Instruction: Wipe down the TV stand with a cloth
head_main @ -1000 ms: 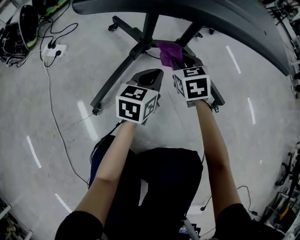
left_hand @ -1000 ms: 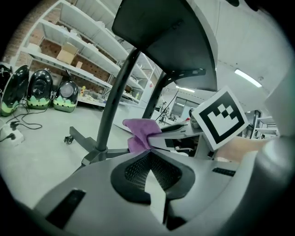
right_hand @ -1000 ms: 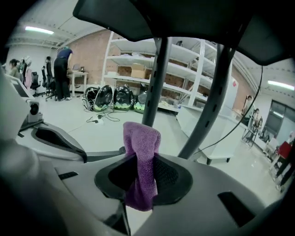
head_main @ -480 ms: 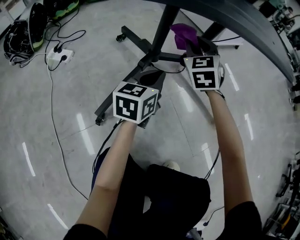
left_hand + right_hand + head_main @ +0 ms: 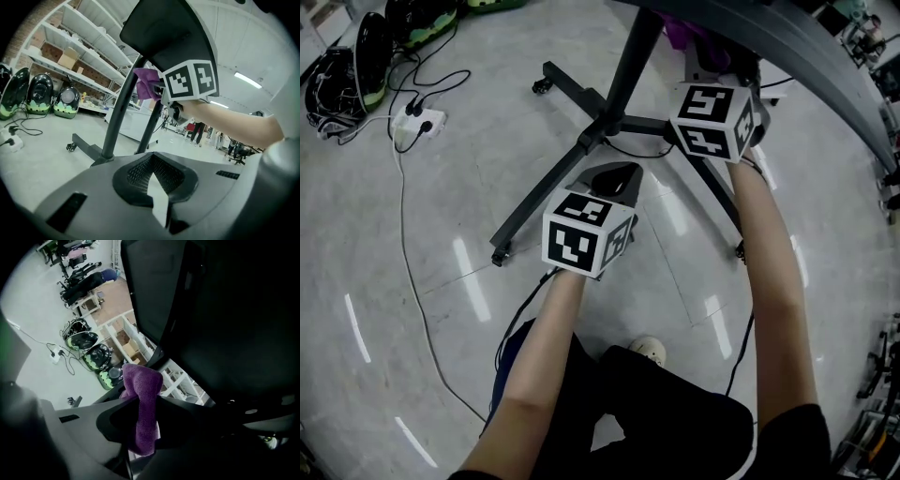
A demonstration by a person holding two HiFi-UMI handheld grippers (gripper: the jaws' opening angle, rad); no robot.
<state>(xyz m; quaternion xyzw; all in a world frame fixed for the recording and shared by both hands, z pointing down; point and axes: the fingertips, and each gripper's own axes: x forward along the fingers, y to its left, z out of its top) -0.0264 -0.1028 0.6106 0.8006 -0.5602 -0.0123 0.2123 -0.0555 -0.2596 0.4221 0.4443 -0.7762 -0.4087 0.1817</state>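
Head view: the right gripper (image 5: 710,67) is raised to the top edge of the frame, under the dark TV panel (image 5: 787,42), and only a scrap of the purple cloth (image 5: 682,32) shows beside the stand's upright post (image 5: 630,70). One second ago this gripper and cloth were low, at the junction of the base legs (image 5: 539,208). They have since climbed, so in my judgement the wiping has passed from the base to the upper stand. The left gripper (image 5: 615,175) hangs above the floor (image 5: 412,281), has shifted only slightly, and takes no part in the wiping. Left gripper view: the jaws are drawn together with nothing between them. Ahead, the cloth (image 5: 146,84) sits high beside the rear upright, just off the right gripper's marker cube (image 5: 190,79). Contact with the upright cannot be confirmed. Right gripper view: the right gripper (image 5: 140,420) is clenched on the cloth (image 5: 142,380), which stands folded up out of the jaws, with the black rear of the panel (image 5: 215,310) close above. Whether the cloth presses on it is not determinable.
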